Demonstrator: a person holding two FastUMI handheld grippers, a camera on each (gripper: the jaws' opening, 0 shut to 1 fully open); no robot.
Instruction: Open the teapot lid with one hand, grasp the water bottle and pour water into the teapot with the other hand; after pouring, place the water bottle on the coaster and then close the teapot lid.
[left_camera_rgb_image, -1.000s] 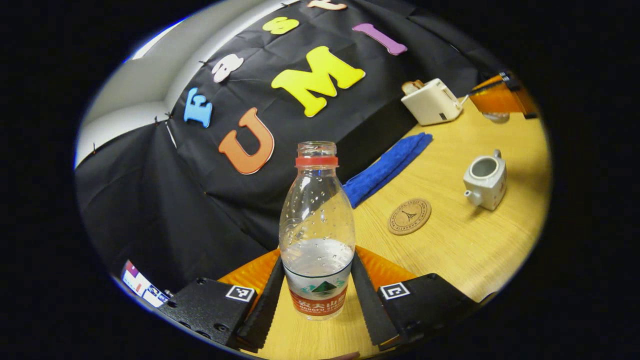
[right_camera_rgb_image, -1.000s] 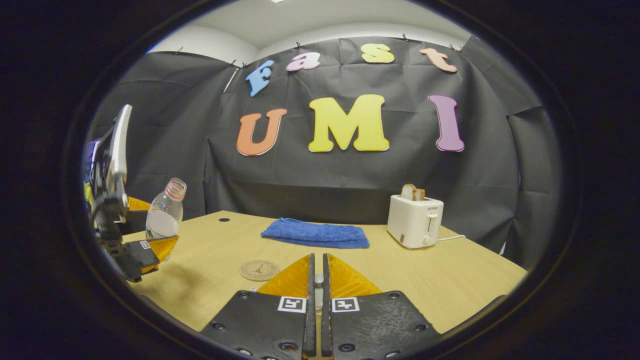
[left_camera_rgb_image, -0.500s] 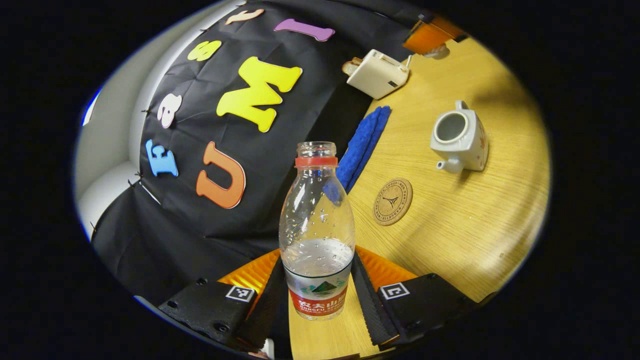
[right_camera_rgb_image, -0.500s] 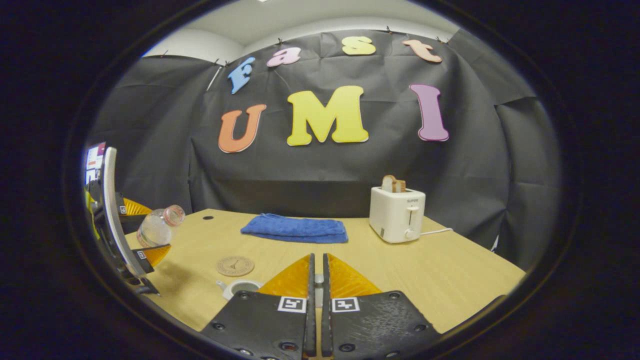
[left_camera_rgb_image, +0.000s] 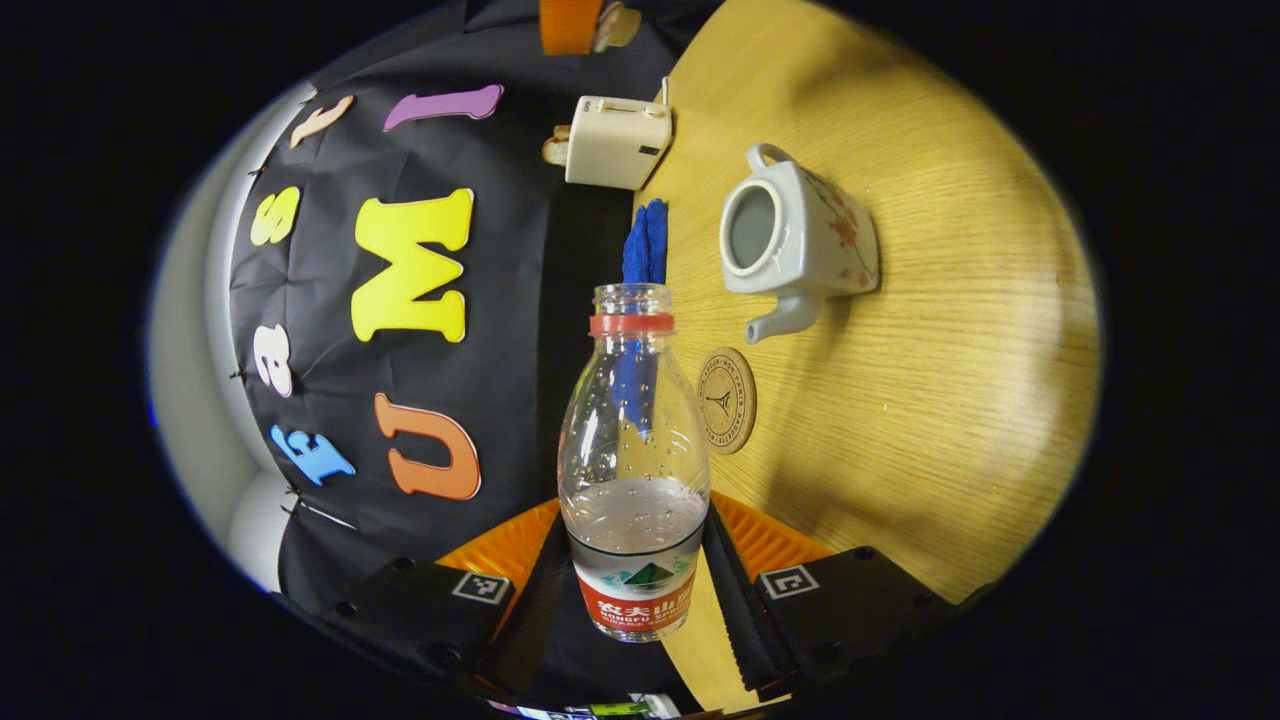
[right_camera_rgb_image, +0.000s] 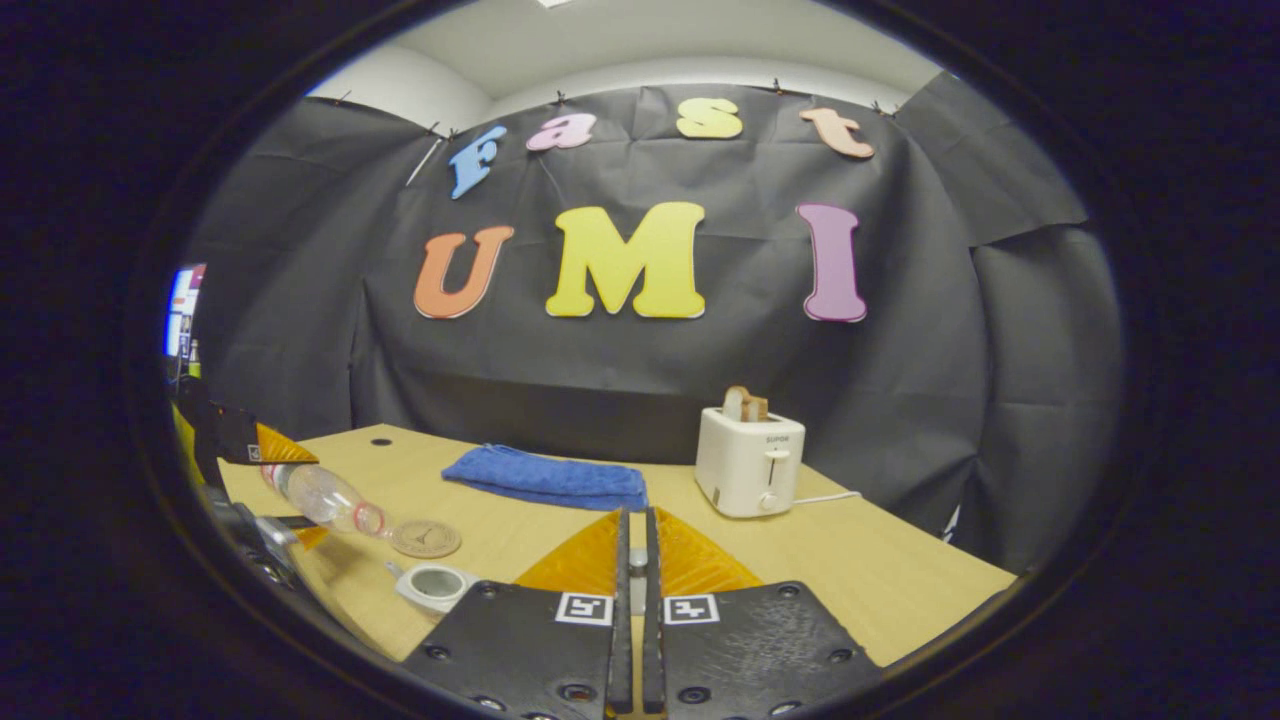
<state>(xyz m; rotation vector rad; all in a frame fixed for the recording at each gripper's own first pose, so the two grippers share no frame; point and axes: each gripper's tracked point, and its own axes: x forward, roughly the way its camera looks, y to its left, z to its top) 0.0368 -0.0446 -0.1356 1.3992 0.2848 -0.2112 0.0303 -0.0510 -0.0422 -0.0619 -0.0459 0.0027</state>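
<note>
Since half a second ago you have tipped the water bottle (left_camera_rgb_image: 634, 470) further, its open mouth nearing the lidless teapot (left_camera_rgb_image: 795, 240). Left gripper view: your left tongs (left_camera_rgb_image: 634, 590) pinch the bottle's lower body; the coaster (left_camera_rgb_image: 727, 400) lies beside the spout on the bench (left_camera_rgb_image: 950, 350). Right gripper view: your right tongs (right_camera_rgb_image: 632, 590) are pressed together on something small I cannot identify; the teapot (right_camera_rgb_image: 433, 584) sits near the bench's left edge.
</note>
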